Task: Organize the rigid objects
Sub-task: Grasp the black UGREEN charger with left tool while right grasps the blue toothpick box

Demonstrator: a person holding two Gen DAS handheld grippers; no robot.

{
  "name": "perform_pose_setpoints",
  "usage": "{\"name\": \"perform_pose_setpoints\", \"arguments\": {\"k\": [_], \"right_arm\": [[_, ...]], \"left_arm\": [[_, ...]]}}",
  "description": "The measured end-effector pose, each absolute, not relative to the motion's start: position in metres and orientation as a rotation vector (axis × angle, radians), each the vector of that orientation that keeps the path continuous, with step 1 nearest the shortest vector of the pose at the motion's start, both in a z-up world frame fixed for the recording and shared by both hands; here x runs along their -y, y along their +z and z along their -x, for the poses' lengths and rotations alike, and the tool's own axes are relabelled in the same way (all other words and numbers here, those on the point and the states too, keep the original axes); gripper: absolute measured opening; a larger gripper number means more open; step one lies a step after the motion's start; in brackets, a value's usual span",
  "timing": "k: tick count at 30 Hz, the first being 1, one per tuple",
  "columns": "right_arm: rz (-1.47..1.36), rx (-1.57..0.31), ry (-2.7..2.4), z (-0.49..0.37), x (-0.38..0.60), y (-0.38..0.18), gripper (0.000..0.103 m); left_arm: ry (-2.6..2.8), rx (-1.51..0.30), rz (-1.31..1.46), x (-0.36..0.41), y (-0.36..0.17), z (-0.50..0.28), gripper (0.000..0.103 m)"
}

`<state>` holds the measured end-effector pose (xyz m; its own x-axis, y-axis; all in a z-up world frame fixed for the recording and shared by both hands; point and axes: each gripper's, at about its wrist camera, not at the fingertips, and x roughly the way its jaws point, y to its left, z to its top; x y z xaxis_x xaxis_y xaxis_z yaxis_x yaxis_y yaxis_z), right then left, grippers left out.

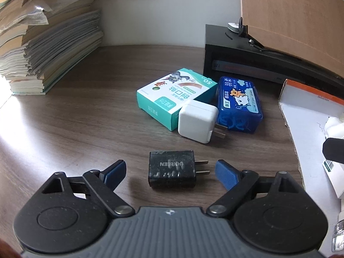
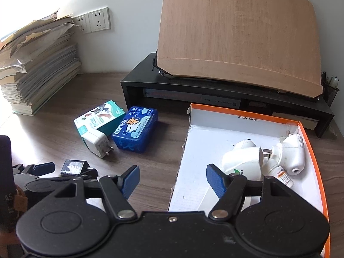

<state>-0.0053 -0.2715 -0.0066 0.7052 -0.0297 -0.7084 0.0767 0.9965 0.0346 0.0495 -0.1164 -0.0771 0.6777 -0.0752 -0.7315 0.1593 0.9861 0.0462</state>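
A black plug charger [image 1: 172,169] lies on the wooden desk between the blue fingertips of my left gripper [image 1: 172,172], which stands open, its pads clear of the charger. Behind it lie a white plug charger [image 1: 196,123], a teal plaster box [image 1: 174,93] and a blue tissue box [image 1: 239,104]. My right gripper [image 2: 172,179] hangs open and empty over the near left edge of the orange-rimmed white box [image 2: 309,142], which holds white plug-in devices [image 2: 245,159] and a small bottle. In the right wrist view the left gripper [image 2: 64,168] straddles the black charger [image 2: 73,167].
A tall stack of papers and books [image 1: 47,43] fills the far left corner. A black monitor riser [image 2: 193,86] carrying a tilted wooden board [image 2: 236,32] stands at the back. Wall sockets [image 2: 94,20] sit behind. Bare desk [image 1: 75,118] lies at the left.
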Motion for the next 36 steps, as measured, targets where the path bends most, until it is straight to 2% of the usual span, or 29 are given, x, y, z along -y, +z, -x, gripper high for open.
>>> {"name": "perform_pose_setpoints", "arguments": {"k": [2, 4, 6, 7, 8, 20, 36], "right_arm": [[-0.063, -0.792, -0.060, 0.002, 0.271, -0.008, 0.081], [-0.062, -0.794, -0.059, -0.002, 0.269, -0.010, 0.081], [-0.064, -0.796, -0.055, -0.006, 0.267, -0.011, 0.081], [-0.065, -0.798, -0.054, -0.008, 0.266, -0.012, 0.081], [-0.066, -0.800, -0.054, -0.010, 0.265, -0.013, 0.081], [-0.118, -0.825, -0.021, -0.049, 0.247, -0.021, 0.081], [-0.151, -0.972, -0.064, -0.151, 0.215, -0.051, 0.084]], "left_arm": [[-0.148, -0.819, -0.108, 0.116, -0.081, -0.053, 0.081], [-0.160, -0.817, -0.109, 0.115, -0.084, -0.054, 0.079], [-0.181, -0.798, -0.116, 0.114, -0.083, -0.053, 0.071], [-0.198, -0.791, -0.117, 0.114, -0.083, -0.052, 0.062], [-0.209, -0.788, -0.122, 0.114, -0.082, -0.052, 0.061], [-0.231, -0.753, -0.113, 0.093, -0.065, -0.054, 0.061], [-0.215, -0.728, -0.064, 0.061, -0.044, -0.057, 0.061]]}}
